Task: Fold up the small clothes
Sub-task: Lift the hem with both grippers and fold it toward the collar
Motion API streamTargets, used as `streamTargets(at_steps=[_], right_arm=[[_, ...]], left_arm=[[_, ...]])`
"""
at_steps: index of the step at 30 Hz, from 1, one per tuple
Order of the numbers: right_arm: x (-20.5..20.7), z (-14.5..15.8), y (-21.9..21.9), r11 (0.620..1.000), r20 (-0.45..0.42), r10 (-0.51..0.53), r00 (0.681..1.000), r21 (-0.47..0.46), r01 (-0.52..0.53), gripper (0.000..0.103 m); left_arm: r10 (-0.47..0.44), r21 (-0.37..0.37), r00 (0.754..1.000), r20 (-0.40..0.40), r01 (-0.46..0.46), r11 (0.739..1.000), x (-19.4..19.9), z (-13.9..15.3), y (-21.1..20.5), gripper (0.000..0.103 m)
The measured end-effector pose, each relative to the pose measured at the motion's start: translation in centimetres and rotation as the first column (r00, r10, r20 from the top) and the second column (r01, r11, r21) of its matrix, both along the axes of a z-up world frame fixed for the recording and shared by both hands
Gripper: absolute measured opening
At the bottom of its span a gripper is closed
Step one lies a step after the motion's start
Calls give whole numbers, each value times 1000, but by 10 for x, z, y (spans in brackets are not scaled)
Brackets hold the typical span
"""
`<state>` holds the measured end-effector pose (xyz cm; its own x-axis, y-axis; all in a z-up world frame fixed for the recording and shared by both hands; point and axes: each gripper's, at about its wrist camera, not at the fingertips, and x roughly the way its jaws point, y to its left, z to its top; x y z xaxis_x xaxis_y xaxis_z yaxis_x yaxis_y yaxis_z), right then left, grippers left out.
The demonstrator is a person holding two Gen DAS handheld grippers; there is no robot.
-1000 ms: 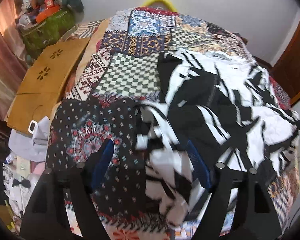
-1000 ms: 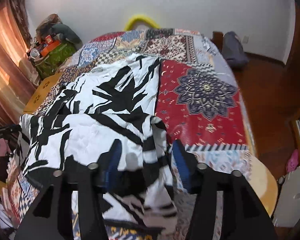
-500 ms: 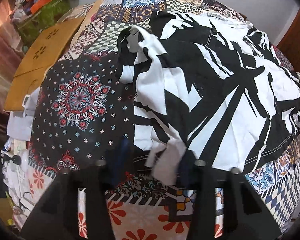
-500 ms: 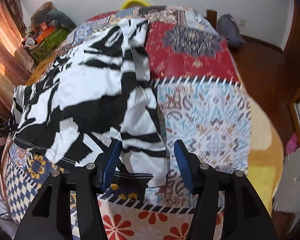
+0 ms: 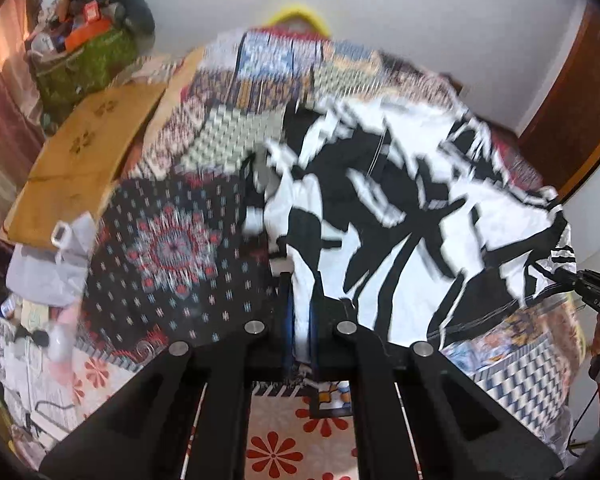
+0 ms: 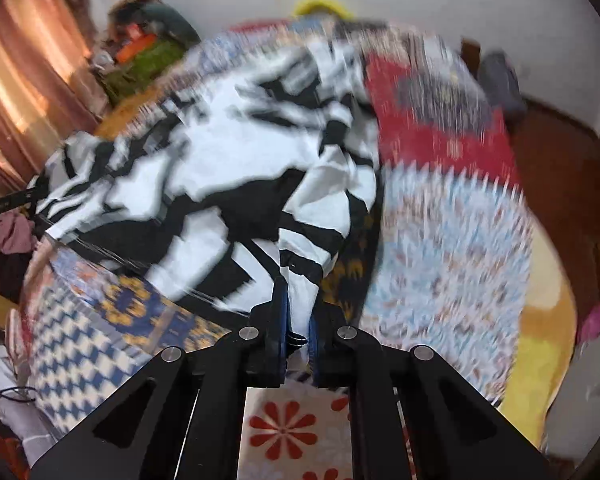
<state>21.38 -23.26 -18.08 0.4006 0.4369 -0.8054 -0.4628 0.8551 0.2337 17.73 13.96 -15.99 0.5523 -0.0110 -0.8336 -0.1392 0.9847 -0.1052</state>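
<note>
A black-and-white patterned shirt [image 5: 400,208] lies spread over a patchwork bedspread [image 5: 172,248]. My left gripper [image 5: 300,304] is shut on the shirt's near left corner, white cloth pinched between its blue pads. In the right wrist view the same shirt [image 6: 220,176] drapes away to the left, and my right gripper [image 6: 298,320] is shut on its near right corner. The other gripper's black tip [image 5: 588,284] shows at the right edge of the left wrist view, gripping the cloth. Both views are motion-blurred.
A wooden board [image 5: 80,168] lies along the bed's left side, with a green bag [image 5: 84,64] of clutter behind it. A yellow object [image 5: 296,16] stands at the bed's far end. Curtains [image 6: 28,88] hang at left; a dark bag [image 6: 500,76] sits on the wooden floor at right.
Both grippers have closed on the shirt's near corners; a second ago both stood open over the cloth. The shirt's near edge is lifted off the bedspread and pulled taut between them.
</note>
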Motion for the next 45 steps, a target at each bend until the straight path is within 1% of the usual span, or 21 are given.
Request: streamTargets(at_steps=[2,5,8,12,16,20,24,27,29,32,34,35,37,38,40,41,42,43,45], right_arm=[[1,20,-4,999,53,-16,998,33,15,7],[10,45,-11,992,86,-39,996,121,29,7],[26,70,-11,983,121,-56,991,182,33,6],[54,99,3,980,194,-78,978,193,40,6],[85,111,11,979,226,-116,967,190,73,6],[126,107,12,977,216,-160,963,177,123,6],[167,93,17,973,191,-199,961,152,171,6],[195,73,19,972,151,-212,965,135,193,6],[210,59,21,973,127,-211,969,119,197,6],[226,40,23,976,93,-203,975,95,194,7],[233,32,20,976,67,-202,977,97,196,7],[237,29,17,975,54,-203,978,106,196,9],[240,30,8,967,46,-227,973,127,219,10],[240,31,5,965,43,-231,972,139,223,10],[237,36,0,962,37,-236,971,147,228,10],[235,39,0,964,47,-236,971,139,228,10],[232,44,1,966,65,-233,970,129,224,10],[227,49,2,969,84,-228,970,120,217,11],[219,57,5,973,114,-218,969,99,207,14]], left_arm=[[0,-6,999,43,1,1000,2,19,2,5],[7,-34,995,101,-4,999,10,45,7,5],[21,-9,989,146,-20,1000,23,66,13,4],[45,20,984,170,-50,999,51,79,23,4],[102,71,977,189,-118,991,90,82,39,3],[160,66,973,166,-172,983,133,71,61,3],[179,93,975,130,-192,977,178,48,75,3],[189,114,978,93,-199,973,209,21,83,3],[203,103,978,51,-207,973,230,-3,92,3],[218,91,976,8,-218,972,250,-31,102,3],[223,103,975,-23,-220,970,261,-49,106,3],[213,104,976,-38,-208,973,265,-55,107,3],[206,114,977,-53,-199,973,266,-60,106,10],[212,117,976,-54,-205,972,265,-59,107,12],[221,115,975,-34,-216,970,259,-51,109,33],[225,120,974,-11,-222,968,254,-43,110,38],[229,130,973,15,-229,965,248,-36,110,48],[230,137,973,30,-232,963,242,-29,110,54],[222,144,974,39,-225,964,234,-20,110,56]])
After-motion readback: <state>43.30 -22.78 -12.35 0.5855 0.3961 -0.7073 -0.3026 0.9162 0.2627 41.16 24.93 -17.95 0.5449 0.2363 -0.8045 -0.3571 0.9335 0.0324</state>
